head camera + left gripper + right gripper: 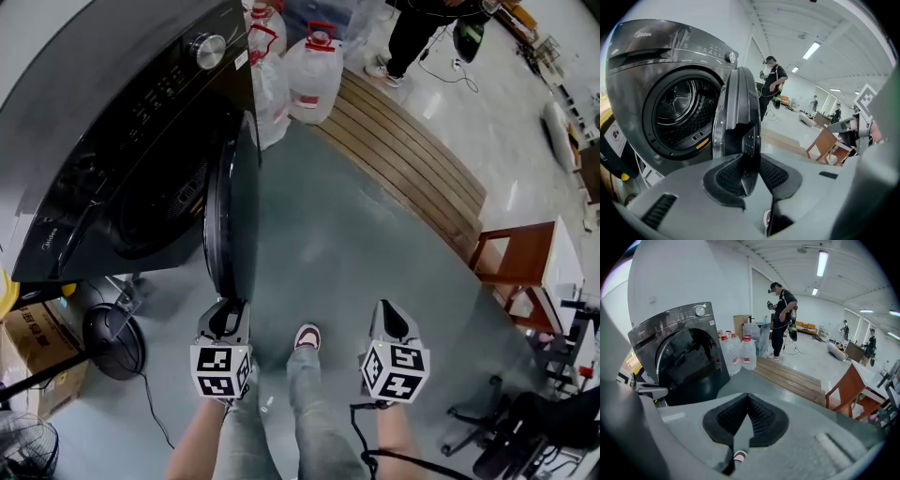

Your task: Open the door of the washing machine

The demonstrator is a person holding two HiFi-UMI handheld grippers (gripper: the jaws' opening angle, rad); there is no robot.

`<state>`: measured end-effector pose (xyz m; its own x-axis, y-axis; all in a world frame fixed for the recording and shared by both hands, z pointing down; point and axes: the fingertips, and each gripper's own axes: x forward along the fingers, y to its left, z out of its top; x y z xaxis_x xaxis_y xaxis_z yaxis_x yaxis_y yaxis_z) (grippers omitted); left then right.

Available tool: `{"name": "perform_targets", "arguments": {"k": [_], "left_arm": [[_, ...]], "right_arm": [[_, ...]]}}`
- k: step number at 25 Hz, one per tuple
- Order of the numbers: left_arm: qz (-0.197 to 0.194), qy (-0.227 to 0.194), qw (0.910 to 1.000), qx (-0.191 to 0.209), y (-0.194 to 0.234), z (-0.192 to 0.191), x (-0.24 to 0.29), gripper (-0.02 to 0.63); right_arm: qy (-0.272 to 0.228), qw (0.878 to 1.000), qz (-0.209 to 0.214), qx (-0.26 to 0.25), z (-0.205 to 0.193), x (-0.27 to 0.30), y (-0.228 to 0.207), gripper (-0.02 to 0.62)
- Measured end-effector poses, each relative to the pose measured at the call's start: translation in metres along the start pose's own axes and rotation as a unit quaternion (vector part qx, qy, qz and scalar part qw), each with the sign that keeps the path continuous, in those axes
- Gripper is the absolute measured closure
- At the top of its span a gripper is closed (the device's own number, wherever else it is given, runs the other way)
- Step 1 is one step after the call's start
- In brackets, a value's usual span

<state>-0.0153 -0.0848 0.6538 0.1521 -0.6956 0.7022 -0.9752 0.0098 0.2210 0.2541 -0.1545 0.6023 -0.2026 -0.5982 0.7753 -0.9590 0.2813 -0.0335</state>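
Left hand-held gripper (225,317), closed on the free edge of the door (231,211): its two ribbed pads (731,174) sit against either face of the edge, as my left gripper view shows. Right hand-held gripper (384,314), jaws brought together at the tips, nothing between them; it hangs over the floor (337,244), well apart from the door.

Door: swung out from the washing machine (103,122) and seen edge-on from my head view, standing roughly square to the machine's front. The machine stands at the upper left of that view, its control knob (208,49) on the top panel.

Left gripper view only: the open mouth of the machine and the perforated steel drum (682,110) behind it, with the door's inner rim (740,101) rising straight up from between the jaws.

Right gripper view only: the far side of the same machine (677,355), a dark glossy face under the knob (699,311); whether that face is the door's outer side I cannot tell. The drum does not show from here.

Head view only: my shoe (307,337) between the two grippers, and a black round fan (112,342) on the floor beside a cardboard box (37,328).

Surroundings: clear water jugs (314,80) just beside the machine, a slatted wooden platform (403,159) beyond them, a wooden chair (516,267) at the right, and a standing person (780,319) farther back in the hall.
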Motion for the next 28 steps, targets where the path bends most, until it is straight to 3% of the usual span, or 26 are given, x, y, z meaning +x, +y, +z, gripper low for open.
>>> {"name": "perform_targets", "arguments": {"k": [28], "left_arm": [[-0.012, 0.038, 0.9991, -0.012, -0.093, 0.013, 0.04, 0.493]], "right_arm": [[-0.002, 0.998, -0.04, 0.043, -0.023, -0.008, -0.102, 0.591]]}}
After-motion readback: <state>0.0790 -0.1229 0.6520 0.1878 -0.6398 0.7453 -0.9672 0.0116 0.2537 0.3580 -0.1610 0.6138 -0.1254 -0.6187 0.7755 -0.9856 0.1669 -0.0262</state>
